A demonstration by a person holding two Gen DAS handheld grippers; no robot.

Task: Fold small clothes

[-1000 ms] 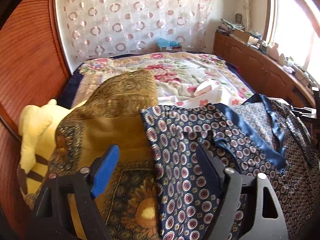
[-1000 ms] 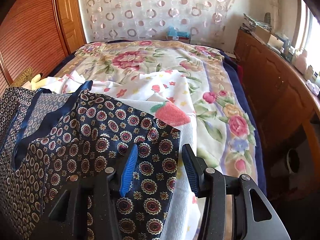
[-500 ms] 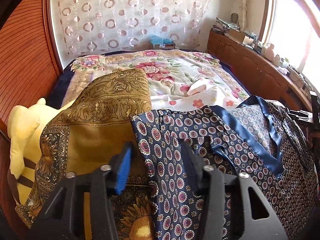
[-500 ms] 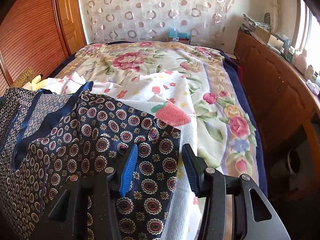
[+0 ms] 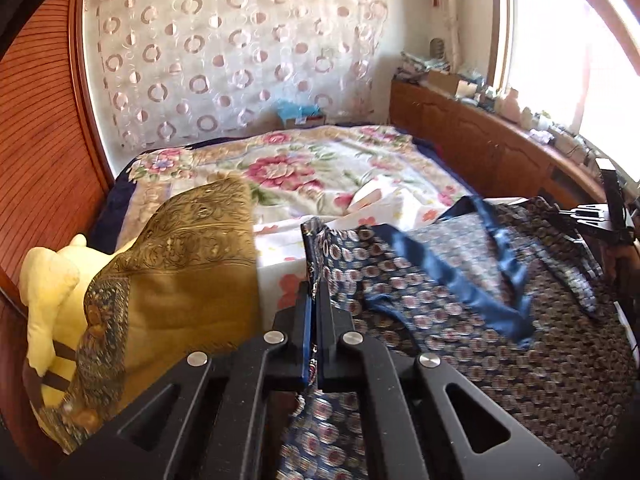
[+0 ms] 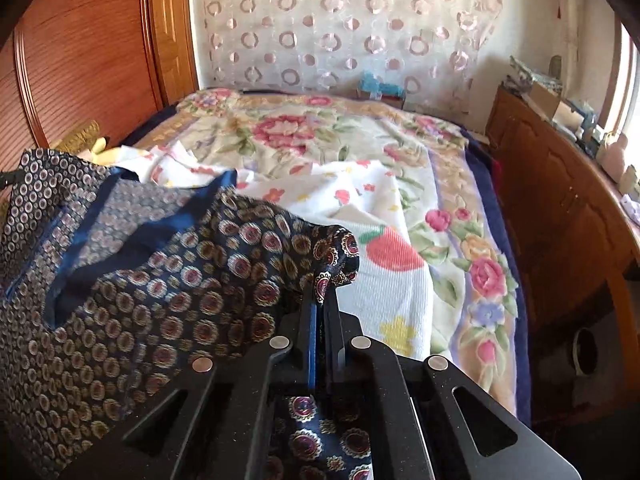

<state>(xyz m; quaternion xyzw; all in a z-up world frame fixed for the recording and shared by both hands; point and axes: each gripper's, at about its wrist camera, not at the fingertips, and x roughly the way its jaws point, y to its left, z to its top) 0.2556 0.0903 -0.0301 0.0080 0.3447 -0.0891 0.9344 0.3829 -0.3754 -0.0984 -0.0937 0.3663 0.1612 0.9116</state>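
**Two corners pinched, fold at risk of slipping**

Left gripper (image 5: 316, 308) clamped tight on the near left edge of the navy patterned garment (image 5: 460, 288), fingers just closed with cloth between them. Right gripper (image 6: 322, 308) likewise pinched shut on the near right corner, fabric bunched above the fingers. Garment spread across the near end of the bed (image 6: 452, 184), lying over white flowered cloth (image 6: 384, 276).

Likely trouble: slick, satin-looking fabric sliding out of a thin pinch once lifted; uneven pull between the two sides skewing the fold; blue trim (image 5: 432, 264) twisting under; flowered cloth beneath dragging along if caught in the pinch, though cannot tell whether any is.

Count: two grippers, one navy garment, one gold patterned cloth (image 5: 188, 264), one yellow plush toy (image 5: 48, 292), one bed.
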